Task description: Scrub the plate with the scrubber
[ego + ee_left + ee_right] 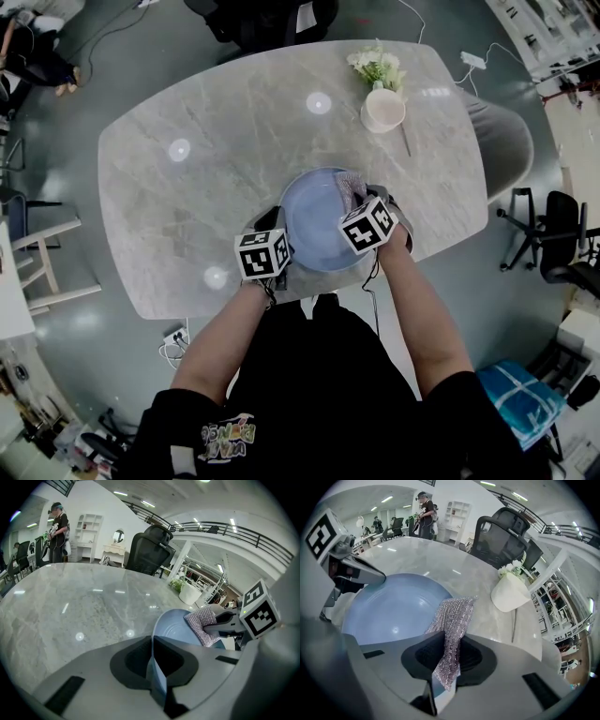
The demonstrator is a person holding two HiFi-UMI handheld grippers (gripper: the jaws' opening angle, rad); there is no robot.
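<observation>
A pale blue plate point(317, 220) lies at the near edge of the marble table point(187, 206). My left gripper point(278, 246) is shut on the plate's point(176, 632) left rim, which runs edge-on between the jaws point(152, 667). My right gripper point(361, 211) is shut on a silvery mesh scrubber point(452, 620), whose free end hangs over the plate's point(393, 606) right side. In the left gripper view the scrubber point(204, 623) rests against the plate's far rim. In the head view the scrubber point(351, 184) peeks out past the right marker cube.
A white pot with small white flowers point(382, 103) stands at the table's far right, with a thin stick point(405, 141) beside it. Chairs point(506, 141) ring the table. A black office chair point(501, 536) stands behind the table. People stand far off.
</observation>
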